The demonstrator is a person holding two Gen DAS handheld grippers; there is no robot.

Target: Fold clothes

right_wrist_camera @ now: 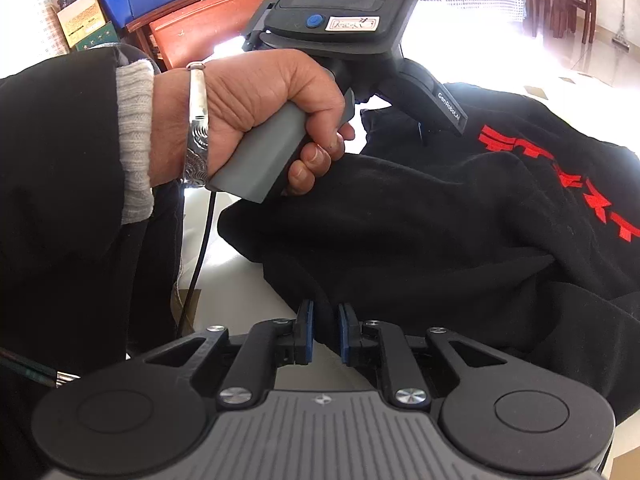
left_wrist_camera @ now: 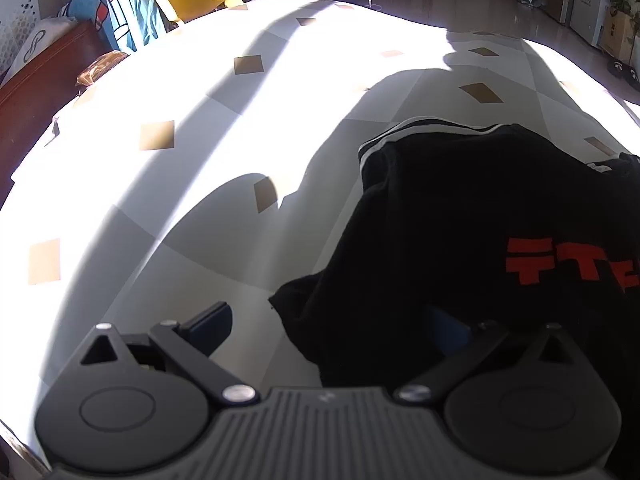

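Black garment lies bunched on a white tablecloth with tan diamond patches, toward the right side of the table. White stripes run along one dark edge at the far side; red block characters printed on the chest, not legible as words.

Left gripper has fingers spread wide, left finger over bare cloth, right finger partly buried under garment fabric.

Right gripper blue pads nearly together, pinching a thin black fold of the garment edge.

Person's left hand wraps the grey handle, silver bangle on wrist, ribbed pale cuff under black sleeve. Device arm reads "GenRobot.AI"; the handwritten sticker by the blue button is unreadable.
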